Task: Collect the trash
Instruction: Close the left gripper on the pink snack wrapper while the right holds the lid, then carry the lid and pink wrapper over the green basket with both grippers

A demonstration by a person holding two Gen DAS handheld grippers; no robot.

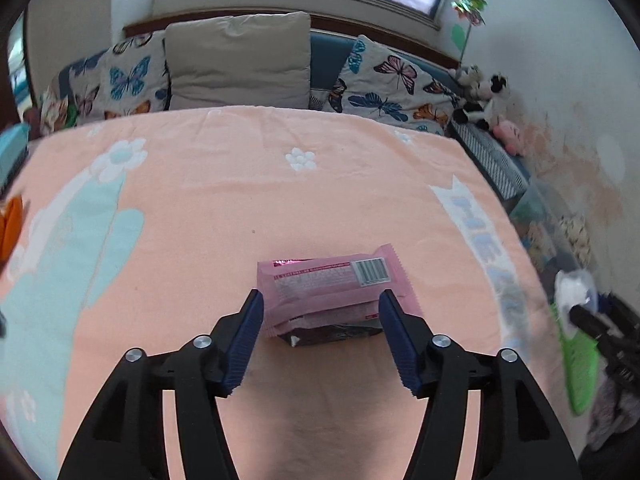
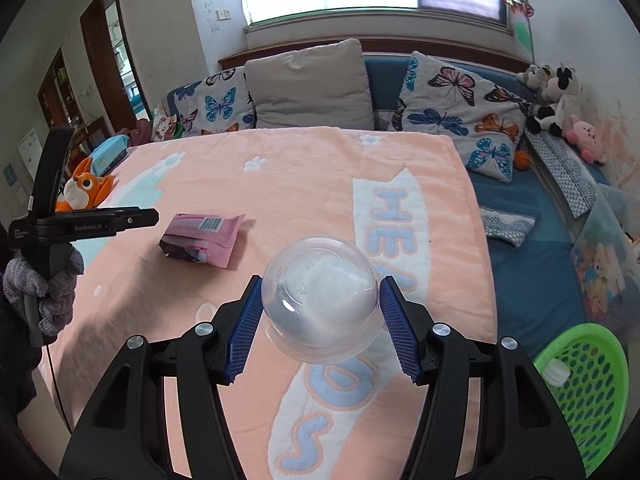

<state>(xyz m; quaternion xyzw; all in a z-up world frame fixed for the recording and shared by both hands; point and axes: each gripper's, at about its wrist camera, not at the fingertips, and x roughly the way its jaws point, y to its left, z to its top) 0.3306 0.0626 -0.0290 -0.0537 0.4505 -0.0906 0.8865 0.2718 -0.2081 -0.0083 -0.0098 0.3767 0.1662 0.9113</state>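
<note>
A pink snack wrapper (image 1: 332,284) with a barcode lies flat on the peach blanket (image 1: 224,208), its torn dark end towards me. My left gripper (image 1: 320,300) hovers over it, open, with the blue pads either side of it and not touching. The right wrist view shows that wrapper (image 2: 204,240) on the blanket, with the left gripper (image 2: 152,216) clear of it to the left. My right gripper (image 2: 320,284) is shut on a clear plastic dome cup (image 2: 320,300), held above the blanket. At the right edge of the left wrist view the cup (image 1: 574,288) appears blurred.
A green plastic basket (image 2: 580,392) stands beside the bed at lower right, with a small white item inside. Pillows (image 2: 308,84) and soft toys (image 2: 552,96) line the far side. An orange fox toy (image 2: 86,188) lies at the bed's left edge. A gloved hand (image 2: 48,292) holds the left gripper.
</note>
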